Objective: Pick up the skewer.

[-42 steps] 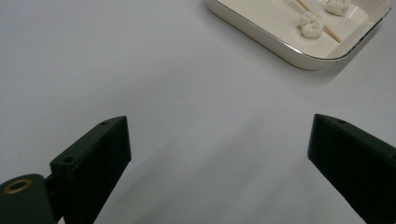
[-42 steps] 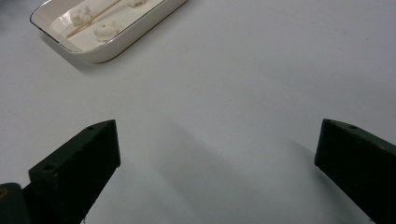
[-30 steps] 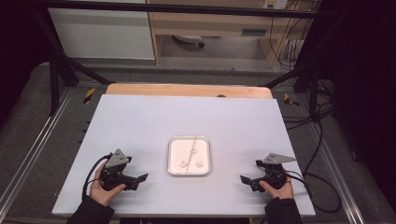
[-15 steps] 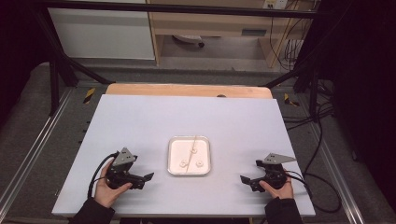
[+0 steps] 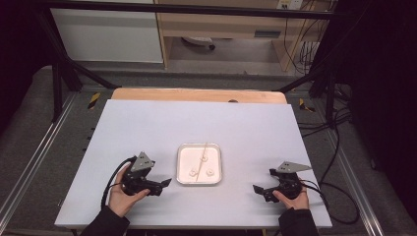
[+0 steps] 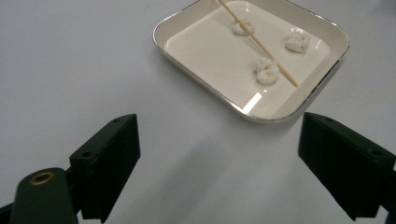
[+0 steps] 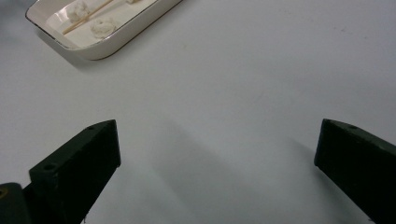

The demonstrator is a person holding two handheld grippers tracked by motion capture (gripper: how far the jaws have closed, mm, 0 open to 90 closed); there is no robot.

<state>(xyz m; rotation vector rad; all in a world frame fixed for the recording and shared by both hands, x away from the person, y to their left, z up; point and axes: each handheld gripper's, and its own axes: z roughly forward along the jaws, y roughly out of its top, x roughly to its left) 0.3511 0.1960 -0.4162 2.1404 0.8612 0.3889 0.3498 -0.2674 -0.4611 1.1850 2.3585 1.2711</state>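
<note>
A white square tray (image 5: 188, 156) lies in the middle of the near half of the table. It holds a thin wooden stick (image 5: 200, 160) and three small white ring-shaped pieces (image 5: 193, 172). My left gripper (image 5: 165, 184) sits just left of the tray, held by a hand and pointing at it. Its jaws are open and have just been closing a little, with nothing between them. In the left gripper view the tray (image 6: 210, 51), stick (image 6: 259, 42) and pieces (image 6: 267, 71) lie ahead of the gripper (image 6: 224, 158). My right gripper (image 5: 258, 191) rests open to the right of the tray (image 7: 126, 37).
The white tabletop (image 5: 196, 118) has a wooden strip (image 5: 196, 95) along its far edge. Black frame posts and cables stand around the table, and each gripper trails a black cable.
My left gripper has moved to the right, closer to the tray's left side. The right gripper and the tray's contents have stayed put.
</note>
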